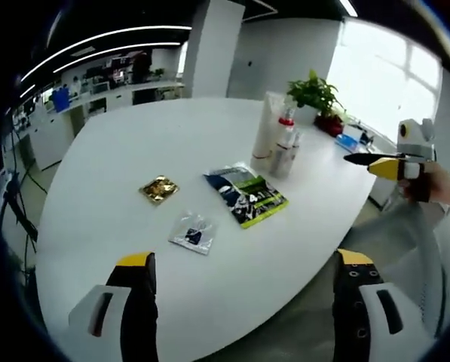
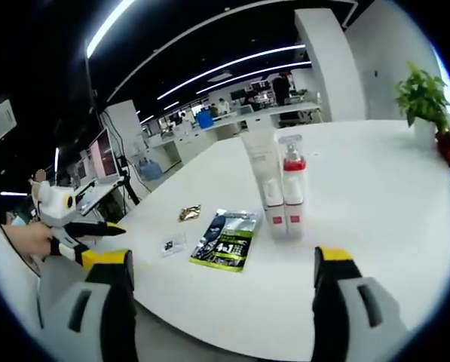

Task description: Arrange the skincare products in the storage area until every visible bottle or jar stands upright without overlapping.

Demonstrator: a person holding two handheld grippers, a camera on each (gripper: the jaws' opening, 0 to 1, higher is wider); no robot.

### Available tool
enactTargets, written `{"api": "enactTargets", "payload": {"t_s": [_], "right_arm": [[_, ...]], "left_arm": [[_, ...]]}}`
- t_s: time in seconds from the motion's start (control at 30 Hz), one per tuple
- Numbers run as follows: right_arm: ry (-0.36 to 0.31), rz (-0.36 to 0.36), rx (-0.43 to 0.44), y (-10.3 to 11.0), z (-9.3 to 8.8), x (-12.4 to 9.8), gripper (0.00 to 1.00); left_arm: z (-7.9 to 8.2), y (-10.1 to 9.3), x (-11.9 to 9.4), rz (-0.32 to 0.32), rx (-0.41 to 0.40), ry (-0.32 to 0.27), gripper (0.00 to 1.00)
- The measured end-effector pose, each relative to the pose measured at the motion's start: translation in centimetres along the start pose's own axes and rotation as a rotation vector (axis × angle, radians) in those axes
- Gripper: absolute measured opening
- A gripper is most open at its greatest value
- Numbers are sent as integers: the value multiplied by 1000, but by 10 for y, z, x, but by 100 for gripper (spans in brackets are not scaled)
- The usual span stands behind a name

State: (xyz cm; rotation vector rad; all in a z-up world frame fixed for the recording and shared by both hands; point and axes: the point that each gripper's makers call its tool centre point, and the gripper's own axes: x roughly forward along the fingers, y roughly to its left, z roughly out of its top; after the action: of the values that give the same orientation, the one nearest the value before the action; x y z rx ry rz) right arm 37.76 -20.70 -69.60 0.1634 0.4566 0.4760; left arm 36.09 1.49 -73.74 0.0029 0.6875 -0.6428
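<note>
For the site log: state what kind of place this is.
Most likely an open-plan office. A large white meeting table holds the skincare bottles, rows of desks with monitors run behind under long ceiling light strips, and a potted plant sits near a bright window.

Print on the small clear plastic sachet (image 1: 192, 231) is too small to read; the tall white tube (image 2: 261, 167) partly hides behind the red-collared clear bottle (image 2: 292, 188).

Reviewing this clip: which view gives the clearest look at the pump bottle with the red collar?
The right gripper view: the pump bottle with the red collar stands near the middle, upright, its clear cap and red label easy to see, beside the white tube. In the left gripper view the same bottle is smaller, farther off, pressed against the tube.
</note>
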Motion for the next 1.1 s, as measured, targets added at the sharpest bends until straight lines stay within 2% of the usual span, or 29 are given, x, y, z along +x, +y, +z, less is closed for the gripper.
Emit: {"api": "enactTargets", "payload": {"t_s": [0.1,0.23,0.37,0.6,0.83,1.1], "right_arm": [[-10,-10,-3,-2,0,0,100],[-11,-1,-21,-1,-1,1,100],[14,15,-76,6,-5,4,100],[35,34,-104,8,-9,6,100],[61,43,-109,9,-14,8,100],[57,37,-78,5,-14,7,97]], "left_arm": [[-5,4,-5,15,-3,7,97],[0,6,-7,23,-2,-9,97],[-2,8,-8,31,-3,1,97],[-4,7,-6,28,-3,14,97],[-5,8,1,25,-13,19,97],[-10,11,18,27,-9,67,96]]}}
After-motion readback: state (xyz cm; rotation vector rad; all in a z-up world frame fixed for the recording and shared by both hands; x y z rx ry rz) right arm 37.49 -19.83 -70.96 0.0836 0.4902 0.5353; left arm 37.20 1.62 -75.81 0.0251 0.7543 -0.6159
